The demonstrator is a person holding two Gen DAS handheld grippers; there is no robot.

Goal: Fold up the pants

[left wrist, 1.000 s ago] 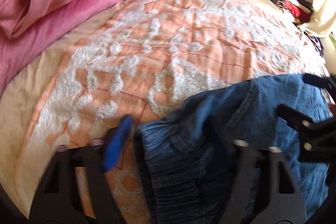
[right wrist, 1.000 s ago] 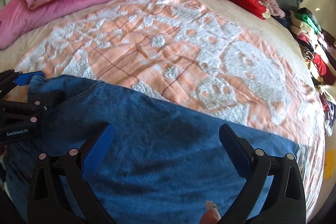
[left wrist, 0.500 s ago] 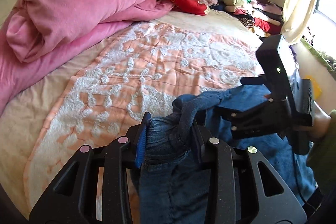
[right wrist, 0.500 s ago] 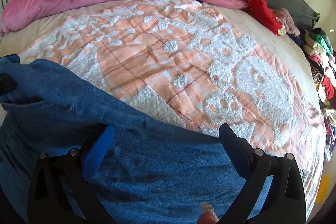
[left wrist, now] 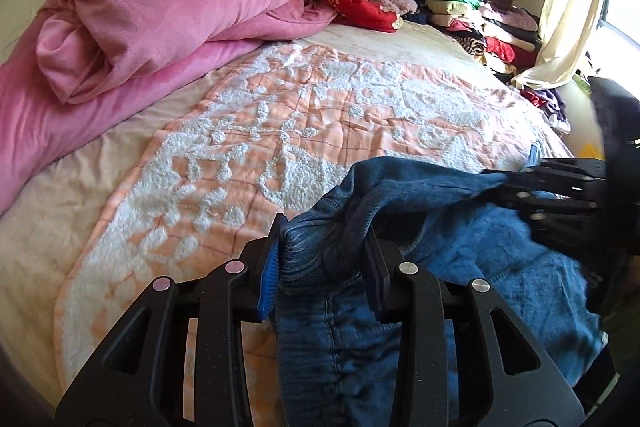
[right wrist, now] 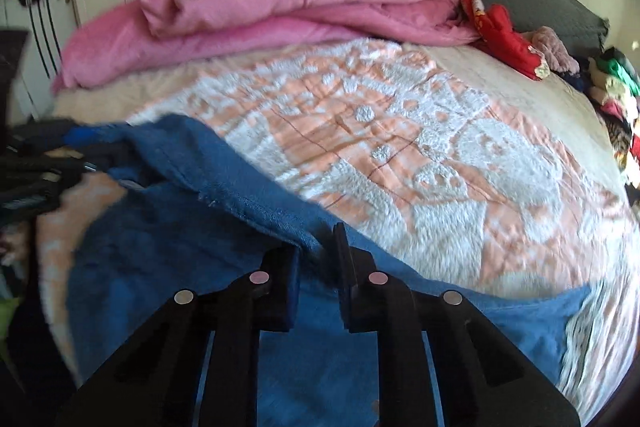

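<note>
Blue denim pants [left wrist: 500, 259] lie at the near edge of the bed, partly lifted. My left gripper [left wrist: 324, 261] is shut on the bunched elastic waistband [left wrist: 304, 247], which stands up between the blue-padded fingers [left wrist: 267, 279]. In the right wrist view my right gripper [right wrist: 318, 259] is shut on a raised fold of the pants [right wrist: 256, 203] along their far edge. The rest of the denim [right wrist: 168, 267] spreads under it. Each gripper shows in the other's view: the right gripper [left wrist: 560, 187] at the right edge, pinching fabric, and the left gripper [right wrist: 44, 163] at the far left, blurred.
The bed carries an orange and white textured bedspread [left wrist: 320, 115]. A rolled pink duvet [left wrist: 160, 11] lies along the left and back. Red cloth [left wrist: 360, 7] and stacks of folded clothes [left wrist: 480, 23] sit at the far right by a curtain [left wrist: 560, 7].
The left gripper closed on the waistband and raised it off the bed. The right gripper went from wide open over the flat denim to shut on a fold and lifted it.
</note>
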